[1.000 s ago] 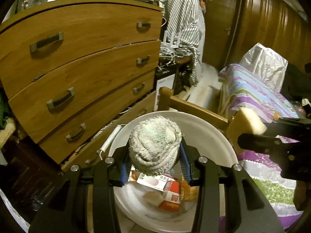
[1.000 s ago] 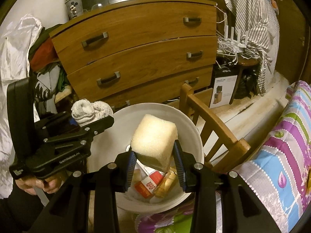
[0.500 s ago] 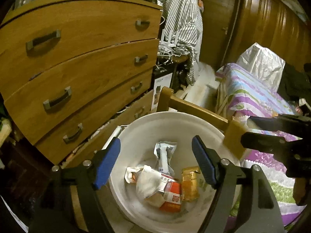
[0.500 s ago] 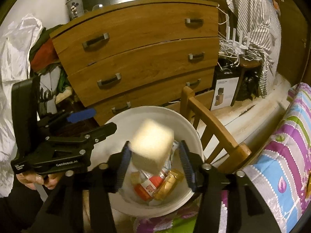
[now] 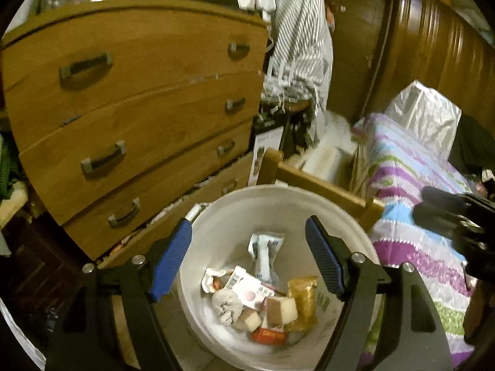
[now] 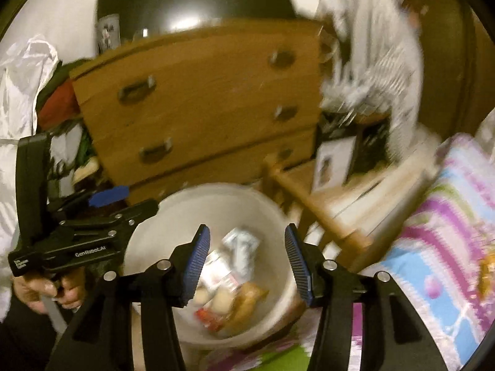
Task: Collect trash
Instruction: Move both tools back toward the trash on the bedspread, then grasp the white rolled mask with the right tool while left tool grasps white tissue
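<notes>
A white bucket (image 5: 278, 190) stands below both grippers and holds trash. In it lie a crumpled whitish wad (image 5: 224, 304), a pale yellow sponge (image 5: 281, 307), a yellow packet (image 5: 301, 303), a white wrapper (image 5: 264, 252) and a red box (image 5: 267, 335). My left gripper (image 5: 247, 256) hangs open over the bucket with nothing between its blue pads. My right gripper (image 6: 247, 262) is open too, above the same bucket (image 6: 216, 190), its view blurred. The left gripper (image 6: 123, 202) shows at the left of the right wrist view, held by a hand (image 6: 40, 290). The right gripper (image 5: 448, 219) enters the left wrist view from the right.
A wooden chest of drawers (image 5: 139, 108) stands just behind the bucket. A wooden chair frame (image 5: 318, 182) runs along the bucket's far right. A bed with a striped cover (image 5: 417, 185) lies to the right. Striped cloth (image 5: 300, 40) hangs at the back.
My left gripper opened and the whitish wad dropped into the bucket. My right gripper opened and the sponge fell in too. The right view has swung and blurred.
</notes>
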Demonstrator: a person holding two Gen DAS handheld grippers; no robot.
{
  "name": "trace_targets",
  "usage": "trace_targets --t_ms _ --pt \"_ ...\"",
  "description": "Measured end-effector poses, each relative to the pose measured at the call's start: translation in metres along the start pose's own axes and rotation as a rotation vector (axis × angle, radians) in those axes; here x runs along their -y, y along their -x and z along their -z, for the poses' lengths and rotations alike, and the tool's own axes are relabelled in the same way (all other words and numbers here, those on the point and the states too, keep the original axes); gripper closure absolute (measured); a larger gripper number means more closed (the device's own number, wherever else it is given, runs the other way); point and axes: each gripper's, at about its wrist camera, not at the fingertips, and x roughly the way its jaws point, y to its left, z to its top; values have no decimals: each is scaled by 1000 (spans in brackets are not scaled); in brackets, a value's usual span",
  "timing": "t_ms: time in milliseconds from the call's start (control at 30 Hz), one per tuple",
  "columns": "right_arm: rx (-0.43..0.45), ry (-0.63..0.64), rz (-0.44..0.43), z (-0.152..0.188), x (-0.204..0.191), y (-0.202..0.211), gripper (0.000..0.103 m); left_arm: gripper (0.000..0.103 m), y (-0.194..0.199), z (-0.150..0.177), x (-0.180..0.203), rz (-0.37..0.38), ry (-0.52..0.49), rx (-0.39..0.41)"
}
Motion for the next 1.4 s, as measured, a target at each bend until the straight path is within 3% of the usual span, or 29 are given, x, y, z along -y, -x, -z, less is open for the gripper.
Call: trace_targets --t_ms 67,133,267,333,433,600,700,767,867,967,1067,1100,1133,1267,1333,1400 --pt "84 22 83 15 3 27 51 30 11 3 13 -21 4 57" --pt "174 47 201 39 9 60 49 23 23 10 33 -19 8 106" --pt "254 49 400 93 44 121 40 22 43 26 90 34 -41 161" --pt "249 0 468 120 71 148 40 21 51 36 120 65 -91 172" --pt "195 -200 584 180 143 199 39 18 56 53 168 142 -164 165" --pt "108 -508 715 275 240 263 39 18 48 89 256 274 -306 69" --pt "104 -768 691 330 300 291 39 18 41 112 307 343 -383 11" --pt "90 -955 611 355 343 294 39 18 32 123 343 396 -423 -38" --pt "83 -1068 501 360 369 274 39 19 15 141 398 481 -452 -147" --pt "29 -1179 450 356 395 242 36 24 -9 154 436 503 -456 -233" --pt "-12 -1238 429 355 416 219 38 28 -26 162 456 501 -465 -280" --pt "-13 -1235 442 353 419 216 44 29 -25 164 458 501 -471 -281" --pt "-26 -1237 449 352 424 213 56 29 -24 166 459 505 -480 -276" --pt "18 -1225 385 365 432 221 69 29 -23 171 471 504 -513 -254" --pt "52 -1222 361 373 432 235 69 29 -20 170 477 514 -510 -248" --pt "53 -1141 372 371 421 255 69 29 -18 168 485 527 -517 -235"
